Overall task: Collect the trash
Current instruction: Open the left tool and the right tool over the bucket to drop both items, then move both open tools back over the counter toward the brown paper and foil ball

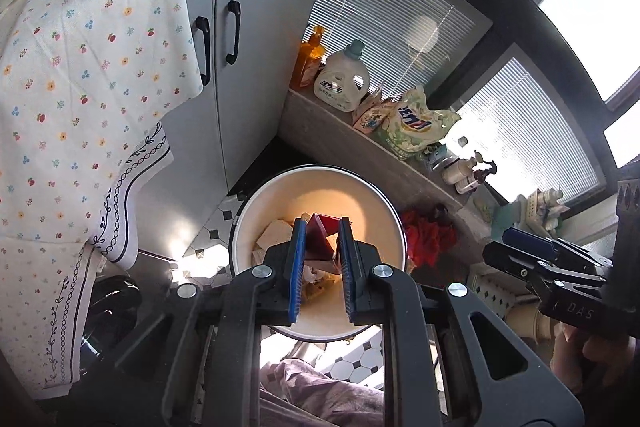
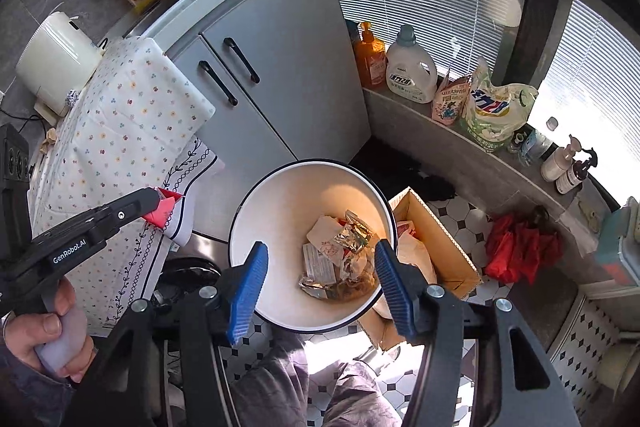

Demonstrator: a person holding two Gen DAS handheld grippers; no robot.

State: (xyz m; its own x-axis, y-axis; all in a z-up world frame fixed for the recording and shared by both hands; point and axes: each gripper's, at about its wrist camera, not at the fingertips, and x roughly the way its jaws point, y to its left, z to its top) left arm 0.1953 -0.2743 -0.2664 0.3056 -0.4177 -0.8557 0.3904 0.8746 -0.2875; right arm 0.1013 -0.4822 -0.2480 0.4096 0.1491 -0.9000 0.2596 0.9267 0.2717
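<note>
A white round trash bin (image 1: 376,203) stands on the tiled floor and holds crumpled paper and foil wrappers (image 2: 344,251). My left gripper (image 1: 322,227) is shut on a red carton (image 1: 320,239) and holds it above the bin's opening; in the right wrist view the left gripper (image 2: 160,205) shows at the left with the red carton (image 2: 164,213) in its tips. My right gripper (image 2: 320,255) is open and empty, above the near side of the bin (image 2: 280,195). It also shows at the right edge of the left wrist view (image 1: 516,247).
A grey cabinet (image 2: 272,83) stands behind the bin, a flowered cloth (image 2: 132,115) to its left. A cardboard box (image 2: 436,239) sits right of the bin. A ledge (image 2: 440,143) carries detergent bottles and bags. A red cloth (image 2: 520,243) lies on the floor.
</note>
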